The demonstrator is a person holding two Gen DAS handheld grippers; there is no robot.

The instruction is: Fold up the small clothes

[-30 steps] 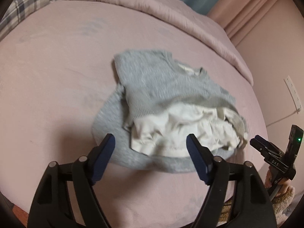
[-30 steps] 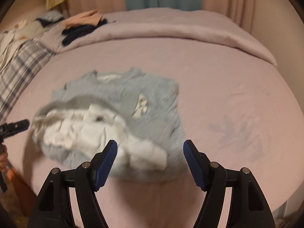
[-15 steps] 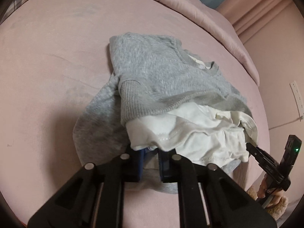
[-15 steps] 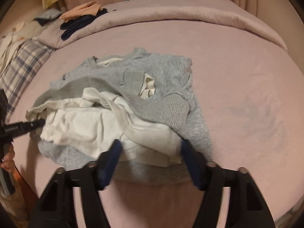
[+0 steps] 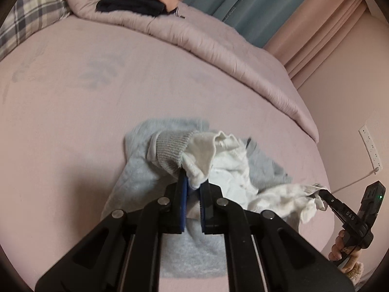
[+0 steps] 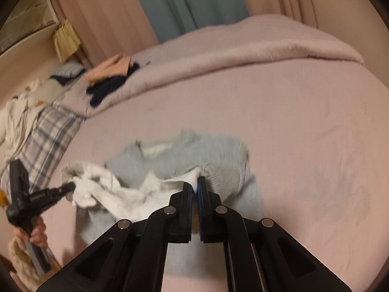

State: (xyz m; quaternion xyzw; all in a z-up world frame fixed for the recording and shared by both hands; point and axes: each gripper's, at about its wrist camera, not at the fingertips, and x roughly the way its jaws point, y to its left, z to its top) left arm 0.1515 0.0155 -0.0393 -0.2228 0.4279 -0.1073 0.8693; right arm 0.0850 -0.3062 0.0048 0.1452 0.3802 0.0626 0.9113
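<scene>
A small grey sweater point(image 5: 138, 168) with a white inner layer point(image 5: 231, 168) lies crumpled on the pink bed; it also shows in the right wrist view point(image 6: 214, 153). My left gripper point(image 5: 193, 182) is shut on the white hem beside a ribbed grey cuff point(image 5: 170, 148) and holds it raised. My right gripper point(image 6: 195, 182) is shut on the white hem at the other corner next to a grey cuff point(image 6: 223, 175). Each gripper appears in the other's view, the right one point(image 5: 323, 193) and the left one point(image 6: 70, 186), both pinching white fabric.
The pink bed sheet point(image 5: 73, 121) spreads all around. A rolled pink duvet point(image 5: 218, 48) lies along the far side with dark and peach clothes point(image 5: 136, 2) on it. A plaid pillow point(image 6: 48, 131) is at the left. A wall socket point(image 5: 369, 146) is at right.
Both grippers closed on the sweater's white hem and lifted it up off the bed, stretching it between them. One second ago both were open above the garment.
</scene>
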